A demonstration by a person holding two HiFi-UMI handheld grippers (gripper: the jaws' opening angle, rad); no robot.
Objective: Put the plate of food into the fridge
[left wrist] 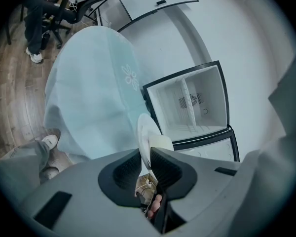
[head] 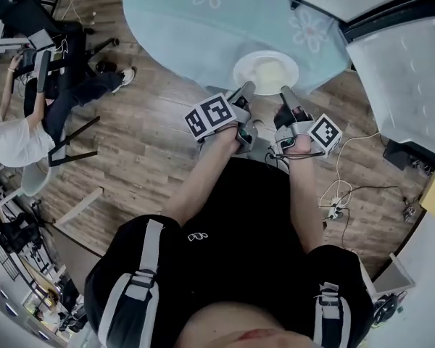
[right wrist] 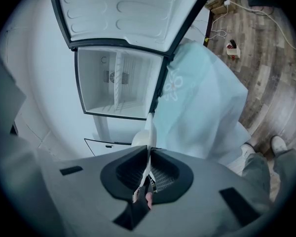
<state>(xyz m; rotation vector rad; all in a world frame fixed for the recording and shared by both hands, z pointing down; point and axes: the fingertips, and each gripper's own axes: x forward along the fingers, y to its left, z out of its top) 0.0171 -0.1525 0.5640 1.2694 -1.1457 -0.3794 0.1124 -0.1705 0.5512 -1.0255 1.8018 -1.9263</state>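
Observation:
A white plate point(head: 265, 71) carrying pale food point(head: 270, 71) is held over the near edge of the table, one gripper on each side of its near rim. My left gripper point(head: 248, 87) is shut on the rim, which runs edge-on between its pads point(left wrist: 144, 137), with the food point(left wrist: 161, 143) just beyond. My right gripper point(head: 285, 91) is shut on the rim too, and here the plate point(right wrist: 149, 130) shows as a thin upright line. The open fridge point(left wrist: 192, 102) stands ahead with bare white shelves point(right wrist: 116, 83) and its door point(right wrist: 123, 9) swung wide.
A round table under a pale blue flowered cloth point(head: 203, 20) lies between me and the fridge. A person sits on a chair point(head: 29, 122) at the far left. Cables and a power strip point(head: 337, 201) lie on the wooden floor at the right.

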